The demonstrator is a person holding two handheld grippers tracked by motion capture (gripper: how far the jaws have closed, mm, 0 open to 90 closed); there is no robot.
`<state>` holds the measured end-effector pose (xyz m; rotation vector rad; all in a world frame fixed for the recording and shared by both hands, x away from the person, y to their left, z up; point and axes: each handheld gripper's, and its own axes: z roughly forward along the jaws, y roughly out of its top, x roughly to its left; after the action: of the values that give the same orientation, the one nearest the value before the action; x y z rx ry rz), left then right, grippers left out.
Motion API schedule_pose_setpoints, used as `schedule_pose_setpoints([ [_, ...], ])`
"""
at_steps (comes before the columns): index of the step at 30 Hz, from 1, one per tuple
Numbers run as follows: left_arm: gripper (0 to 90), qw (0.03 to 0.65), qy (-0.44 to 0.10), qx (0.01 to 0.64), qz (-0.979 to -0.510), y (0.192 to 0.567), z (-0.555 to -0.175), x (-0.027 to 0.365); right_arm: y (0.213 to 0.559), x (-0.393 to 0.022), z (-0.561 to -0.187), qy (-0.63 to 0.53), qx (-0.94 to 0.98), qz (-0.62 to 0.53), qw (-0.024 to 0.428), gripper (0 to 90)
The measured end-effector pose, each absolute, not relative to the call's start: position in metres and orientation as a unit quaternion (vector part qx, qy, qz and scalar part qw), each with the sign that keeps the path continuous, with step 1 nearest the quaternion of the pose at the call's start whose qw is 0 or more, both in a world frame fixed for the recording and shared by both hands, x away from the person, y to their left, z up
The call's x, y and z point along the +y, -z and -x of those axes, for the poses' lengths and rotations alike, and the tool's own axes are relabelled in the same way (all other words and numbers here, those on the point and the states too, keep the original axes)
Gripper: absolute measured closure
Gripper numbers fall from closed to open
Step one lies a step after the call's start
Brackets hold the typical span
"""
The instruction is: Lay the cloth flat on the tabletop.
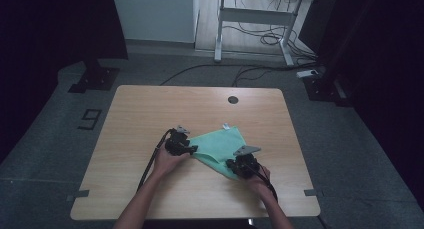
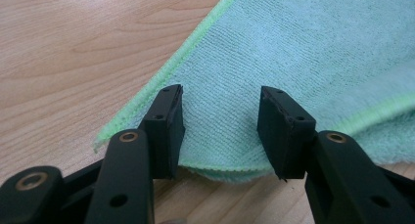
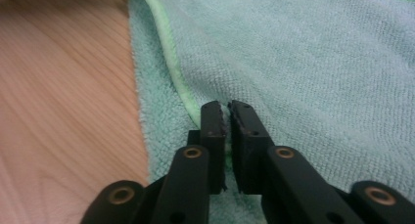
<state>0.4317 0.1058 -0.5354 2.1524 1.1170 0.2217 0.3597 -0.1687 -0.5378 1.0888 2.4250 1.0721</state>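
In the high view, the right gripper (image 1: 239, 165) covers the near corner of the green cloth (image 1: 220, 145), and its jaws are too small there to tell apart. The left gripper (image 1: 187, 149) hides the cloth's left edge. Both forearms are cut off by the bottom edge.

In the left gripper view, the cloth (image 2: 313, 53) runs past the top and right edges. In the right gripper view, the table (image 3: 63, 97) at left is blurred, and whether any cloth (image 3: 313, 62) is pinched between the pads cannot be told.
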Motion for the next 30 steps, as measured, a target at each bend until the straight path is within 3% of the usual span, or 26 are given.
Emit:
schedule_pose_setpoints([
  [5, 52.5, 0.348, -0.083, 0.432, -0.828, 0.535, -0.432, 0.106, 0.53, -0.169, -0.35, -0.398, 0.83, -0.371, 0.124, 85.4],
  [9, 52.4, 0.349, -0.084, 0.433, -0.827, 0.536, -0.432, 0.106, 0.513, -0.156, -0.323, -0.44, 0.83, -0.329, 0.093, 85.4],
  [14, 52.2, 0.347, -0.085, 0.436, -0.826, 0.536, -0.433, 0.108, 0.517, -0.131, -0.298, -0.448, 0.843, -0.294, 0.048, 84.9],
  [19, 51.9, 0.343, -0.091, 0.434, -0.828, 0.535, -0.432, 0.107, 0.531, -0.11, -0.28, -0.443, 0.855, -0.269, 0.016, 76.2],
  [22, 51.1, 0.337, -0.098, 0.433, -0.831, 0.535, -0.43, 0.107, 0.537, -0.105, -0.277, -0.436, 0.859, -0.268, 0.024, 61.3],
  [30, 51.3, 0.348, -0.108, 0.429, -0.827, 0.53, -0.417, 0.115, 0.526, -0.136, -0.296, -0.449, 0.836, -0.305, 0.077, 56.9],
])
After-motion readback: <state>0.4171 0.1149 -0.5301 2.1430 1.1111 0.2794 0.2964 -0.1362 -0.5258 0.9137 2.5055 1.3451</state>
